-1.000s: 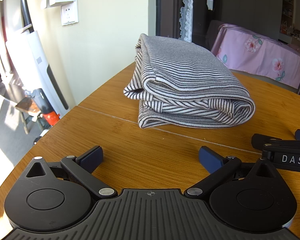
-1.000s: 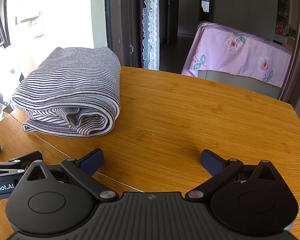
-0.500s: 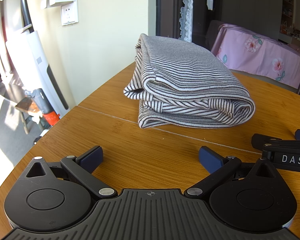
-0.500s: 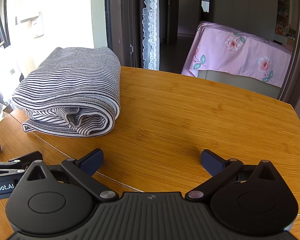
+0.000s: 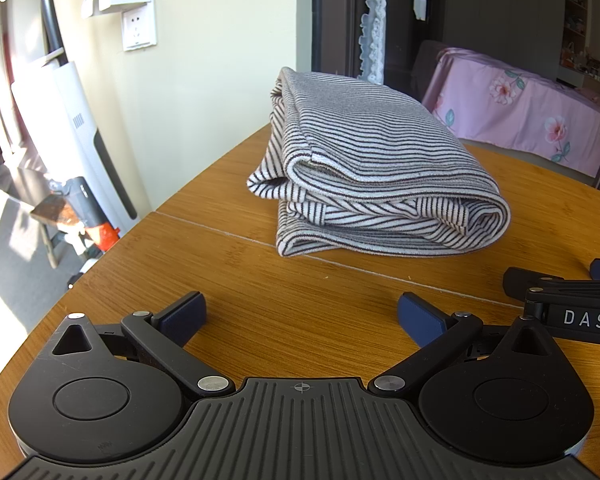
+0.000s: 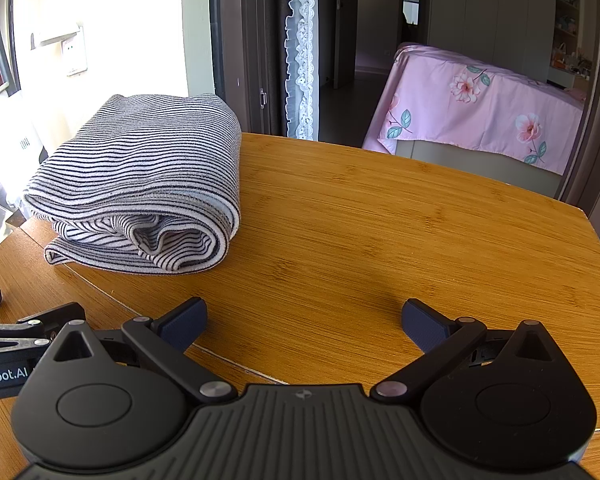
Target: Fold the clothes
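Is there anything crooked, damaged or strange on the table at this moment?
Nothing stands out. The striped garment lies folded in a bundle on the wooden table, its edges slightly uneven. Both hand-held grippers, left and right, are open and apart from it.

Folded garment (image 5: 376, 176) on table (image 5: 260, 280), at 12 o'clock from left gripper (image 5: 302, 316); right gripper (image 5: 560, 304) at 3 o'clock.

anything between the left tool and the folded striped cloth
No. In the left wrist view, only bare wooden table, crossed by a thin seam, lies between the open left tool and the folded grey-and-white striped cloth.
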Motion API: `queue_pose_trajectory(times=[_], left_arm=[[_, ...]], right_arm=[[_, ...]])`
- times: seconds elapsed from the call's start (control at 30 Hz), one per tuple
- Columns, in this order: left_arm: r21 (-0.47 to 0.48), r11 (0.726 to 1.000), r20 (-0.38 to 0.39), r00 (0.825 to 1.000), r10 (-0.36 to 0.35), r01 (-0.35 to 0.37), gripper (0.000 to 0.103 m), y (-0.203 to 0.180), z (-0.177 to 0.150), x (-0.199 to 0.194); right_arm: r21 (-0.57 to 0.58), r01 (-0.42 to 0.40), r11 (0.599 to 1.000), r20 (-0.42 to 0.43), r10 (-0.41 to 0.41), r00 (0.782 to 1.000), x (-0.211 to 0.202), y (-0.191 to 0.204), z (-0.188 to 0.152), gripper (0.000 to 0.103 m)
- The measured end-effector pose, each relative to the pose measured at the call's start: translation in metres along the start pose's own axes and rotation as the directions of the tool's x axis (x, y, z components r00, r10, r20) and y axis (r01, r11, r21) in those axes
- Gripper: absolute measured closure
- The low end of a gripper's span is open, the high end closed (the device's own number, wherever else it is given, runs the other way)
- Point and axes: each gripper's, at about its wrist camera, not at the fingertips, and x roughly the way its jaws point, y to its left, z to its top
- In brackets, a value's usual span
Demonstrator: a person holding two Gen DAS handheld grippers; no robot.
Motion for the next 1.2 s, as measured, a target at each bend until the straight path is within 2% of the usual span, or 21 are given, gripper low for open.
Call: queue_pose_trajectory(times=[0.83,1.03,1.2], left_arm=[[0.003,1.000,0.002,1.000,-0.001,0.001,0.000,0.001,-0.001,0.000],[0.034,0.998,-0.029,0.998,-0.051,0.052,0.000,0.006,0.003,0.001],[0.000,1.000,-0.037,0.999,-0.002,0.002,0.000,0.011,0.001,-0.002]], right_arm=[[-0.001,-0.001,1.000,0.001,0.001,1.000,-0.001,-0.001,0.000,0.000],[-0.002,-0.001,1.000,0.001,0.001,1.000,-0.001,-0.001,0.000,0.000],[-0.013,-0.014,1.000,0.001,0.014,1.000,-0.002,-0.001,-0.001,0.000]])
